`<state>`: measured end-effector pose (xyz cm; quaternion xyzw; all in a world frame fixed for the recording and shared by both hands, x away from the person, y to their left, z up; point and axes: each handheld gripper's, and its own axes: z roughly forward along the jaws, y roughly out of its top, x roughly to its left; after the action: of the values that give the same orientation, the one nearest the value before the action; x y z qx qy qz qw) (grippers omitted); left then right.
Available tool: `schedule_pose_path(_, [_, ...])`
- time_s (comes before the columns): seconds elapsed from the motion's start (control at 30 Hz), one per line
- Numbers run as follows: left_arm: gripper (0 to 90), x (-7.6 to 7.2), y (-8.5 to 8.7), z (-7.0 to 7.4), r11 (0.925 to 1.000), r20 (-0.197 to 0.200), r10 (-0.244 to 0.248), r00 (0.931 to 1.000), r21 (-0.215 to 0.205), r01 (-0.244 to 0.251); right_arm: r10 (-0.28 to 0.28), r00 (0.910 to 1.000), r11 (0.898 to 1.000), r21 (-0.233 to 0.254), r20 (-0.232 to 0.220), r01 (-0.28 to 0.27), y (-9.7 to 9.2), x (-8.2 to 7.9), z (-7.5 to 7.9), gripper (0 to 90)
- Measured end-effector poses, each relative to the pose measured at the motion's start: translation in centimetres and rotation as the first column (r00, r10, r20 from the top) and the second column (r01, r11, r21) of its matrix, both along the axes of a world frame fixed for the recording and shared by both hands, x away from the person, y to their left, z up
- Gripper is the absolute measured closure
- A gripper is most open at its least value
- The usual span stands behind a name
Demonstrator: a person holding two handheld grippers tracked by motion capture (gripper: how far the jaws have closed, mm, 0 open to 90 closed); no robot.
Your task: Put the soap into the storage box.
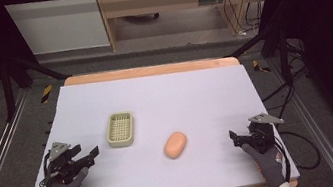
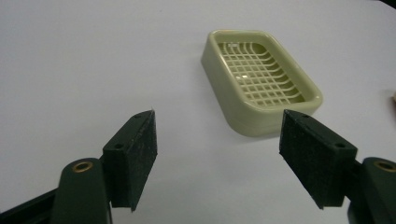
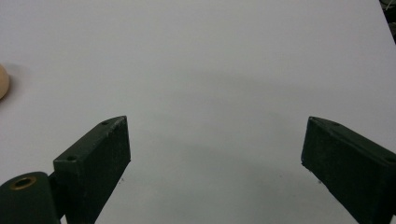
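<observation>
Our left hand-held gripper [image 2: 217, 156] stands spread and empty, with the pale green soap dish [image 2: 259, 79] just ahead of its jaws on the bench [image 1: 195, 94]. Our right hand-held gripper [image 3: 215, 165] is spread too, over bare bench. From above we see the whole orange soap bar [image 1: 175, 144] between both grippers; the right gripper view catches just its edge at far left.
</observation>
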<state>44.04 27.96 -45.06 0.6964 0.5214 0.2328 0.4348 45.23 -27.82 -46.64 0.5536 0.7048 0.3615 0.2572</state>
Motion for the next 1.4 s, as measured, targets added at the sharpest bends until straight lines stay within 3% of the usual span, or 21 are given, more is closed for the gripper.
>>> schedule_pose_path(0.2, [29.2,-0.5,-1.6,0.4,0.9978,-0.005,-0.058,0.9983,0.033,0.058,0.011,0.9999,0.999,-0.046,-0.012,-0.012,0.5,-0.3,-0.3,9.2])
schedule_pose_path(0.6, [30.0,-0.5,-3.7,1.0,0.9917,-0.008,-0.126,0.9920,0.026,0.126,0.021,0.9997,0.999,-0.045,-0.009,-0.021,1.0,-0.6,-0.3,8.6])
schedule_pose_path(0.8, [30.2,-0.4,-5.0,1.7,0.9825,-0.006,-0.182,0.9832,0.037,0.183,0.032,0.9995,0.999,-0.043,0.004,-0.031,1.1,-0.8,-0.2,8.6])
schedule_pose_path(0.97, [29.6,-0.1,-6.0,2.3,0.9799,-0.020,-0.196,0.9804,0.034,0.197,0.021,0.9998,0.999,-0.043,0.000,-0.021,1.0,-0.7,-0.2,8.7])
schedule_pose_path(1.4, [28.9,0.9,-8.1,4.1,0.9713,0.011,-0.236,0.9717,0.032,0.236,0.008,0.9999,0.999,-0.054,0.007,-0.007,1.0,-0.9,-0.1,8.8])
